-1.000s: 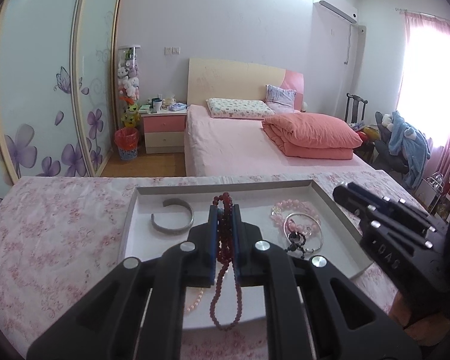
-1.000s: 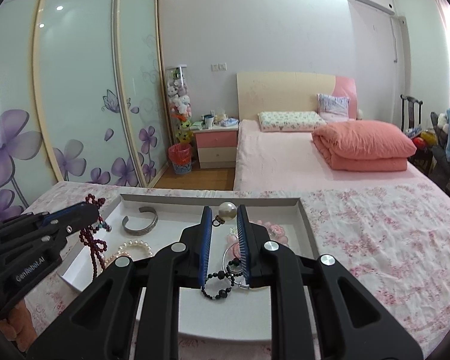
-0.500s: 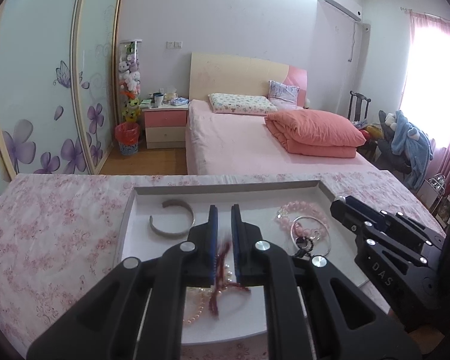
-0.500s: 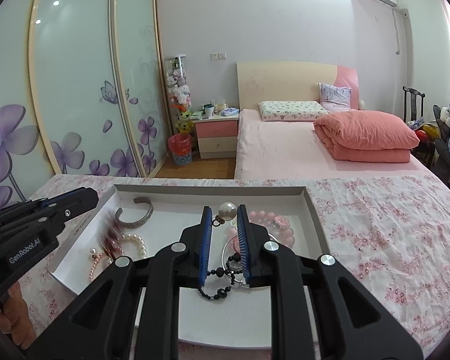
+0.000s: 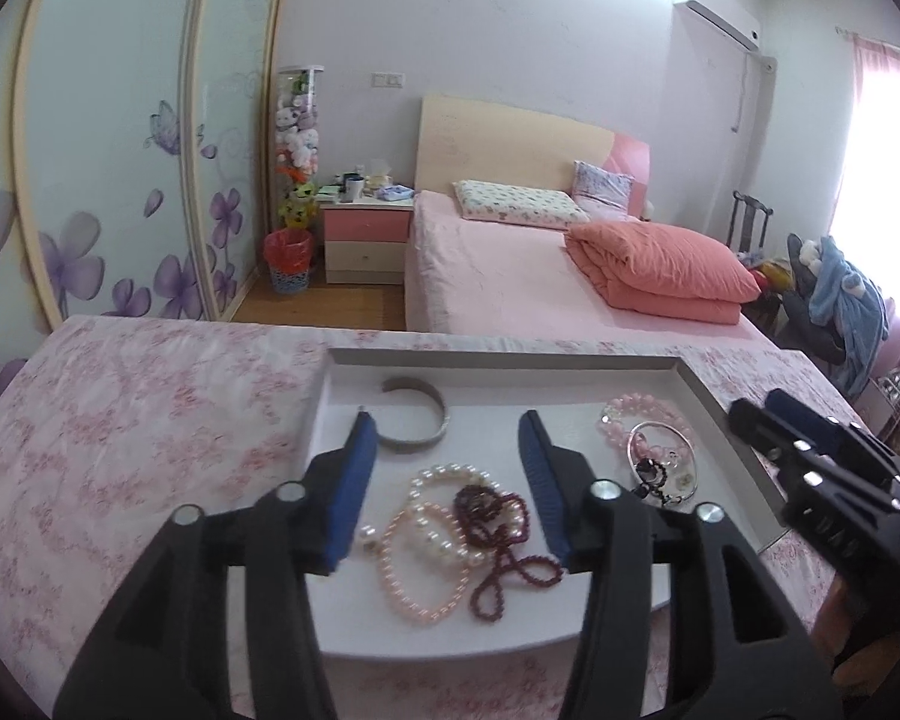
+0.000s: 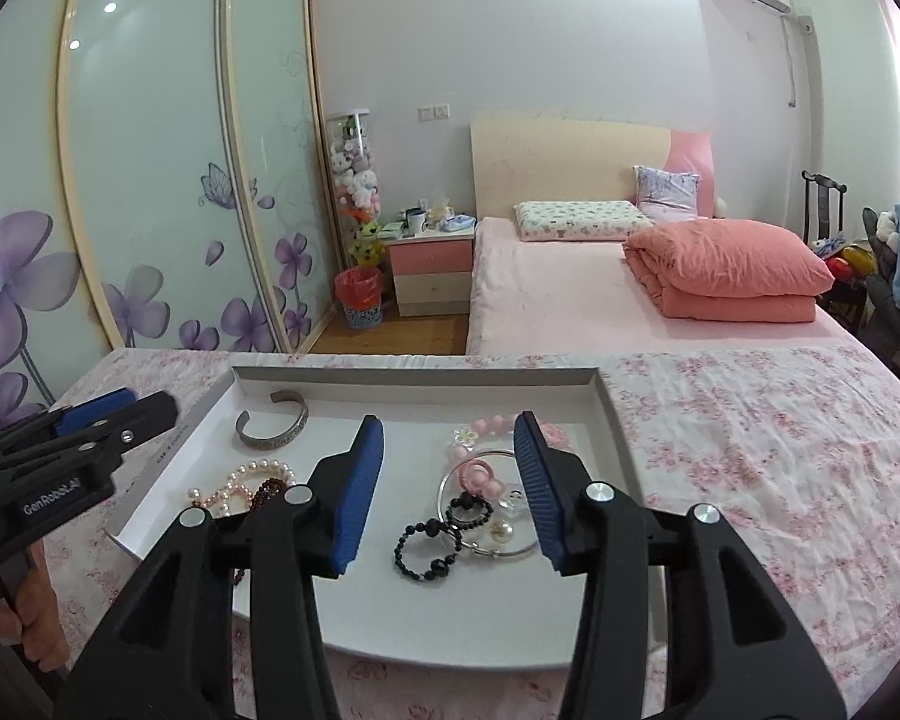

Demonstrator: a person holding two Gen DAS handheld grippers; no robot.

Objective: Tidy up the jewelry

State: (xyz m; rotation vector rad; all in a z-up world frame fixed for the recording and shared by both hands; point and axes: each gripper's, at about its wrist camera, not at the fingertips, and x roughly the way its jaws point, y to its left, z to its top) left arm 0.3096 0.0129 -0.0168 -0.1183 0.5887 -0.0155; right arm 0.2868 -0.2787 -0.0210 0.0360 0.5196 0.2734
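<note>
A shallow white tray (image 5: 342, 396) (image 6: 210, 414) lies on a pink floral tablecloth. My left gripper (image 5: 447, 426) is open and empty above a dark red bead string (image 5: 498, 534), white pearls (image 5: 444, 477) and pink pearls (image 5: 414, 576). A silver cuff (image 5: 417, 417) (image 6: 276, 429) lies at the tray's back left. My right gripper (image 6: 448, 429) is open and empty above a black bead string with a pearl (image 6: 432, 540), a silver ring bangle (image 6: 480, 498) and a pink bead bracelet (image 6: 492, 426). Each gripper shows in the other's view, the right (image 5: 810, 456) and the left (image 6: 78, 450).
The floral tablecloth (image 6: 780, 462) spreads around the tray. Behind the table are a pink bed (image 5: 510, 282), a nightstand (image 5: 363, 243), a red bin (image 5: 288, 261), sliding wardrobe doors with purple flowers (image 6: 150, 210) and a chair with clothes (image 5: 834, 294).
Both grippers have opened. The red bead string dropped from the left gripper into the tray by the pearls. The black bead string with the pearl dropped from the right gripper into the tray.
</note>
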